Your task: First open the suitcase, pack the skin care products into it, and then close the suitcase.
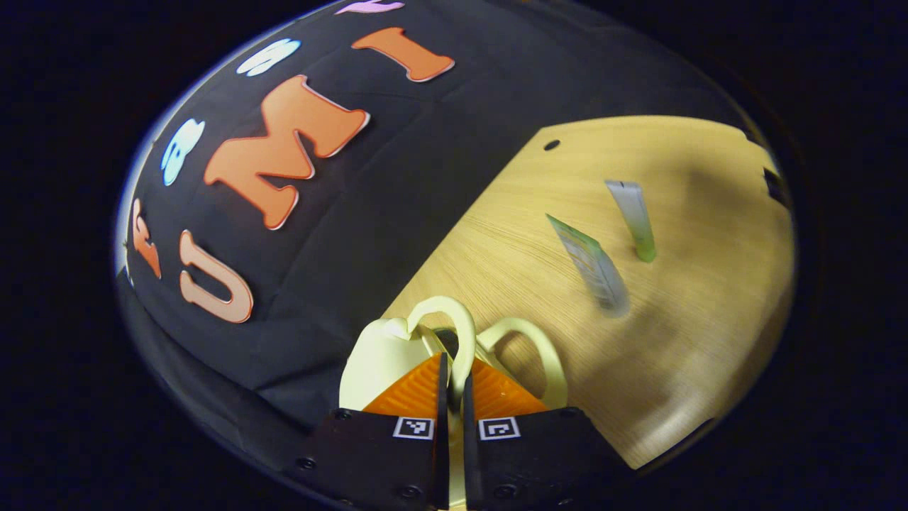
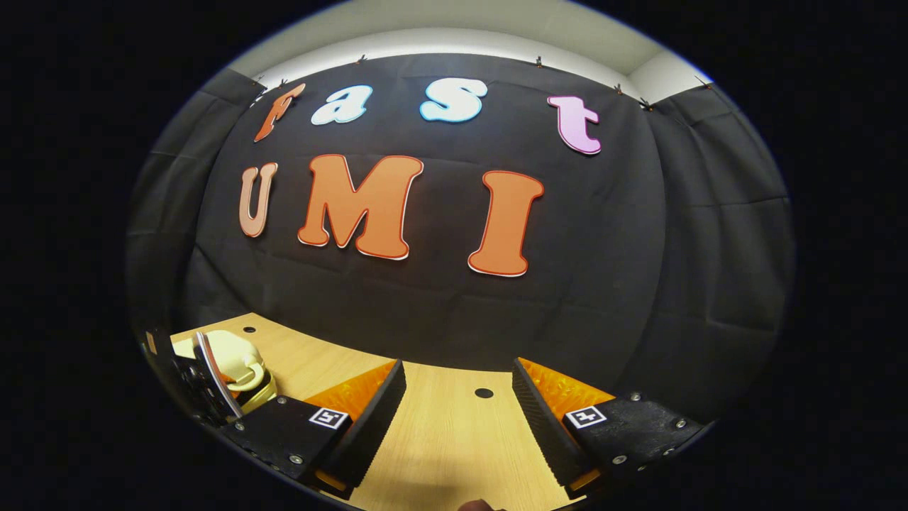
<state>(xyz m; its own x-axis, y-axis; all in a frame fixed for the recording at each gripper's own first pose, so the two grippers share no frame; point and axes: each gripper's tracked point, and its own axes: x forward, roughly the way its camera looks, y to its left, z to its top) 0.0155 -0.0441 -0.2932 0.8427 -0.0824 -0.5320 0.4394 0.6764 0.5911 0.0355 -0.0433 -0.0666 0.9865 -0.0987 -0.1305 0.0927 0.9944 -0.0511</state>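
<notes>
No label can be read. The left claw [image 1: 452, 380] is closed on a cream handle [image 1: 454, 333], probably the suitcase's [image 1: 379, 358]. Two blurred tubes [image 1: 592, 262] lie at 2 o'clock on the wood-grain counter [image 1: 695, 341]. The right claw [image 2: 457, 404] is wide open, empty.

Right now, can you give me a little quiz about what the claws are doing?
1. True or false: the right claw is open, with nothing between its fingers.
2. Pick one: the left claw is shut on (A) a bottle, (B) the suitcase handle, (C) a sponge.
3. How many skin care tubes are out on the wooden table?

Key: 1 true. 2 B. 3 two.
</notes>
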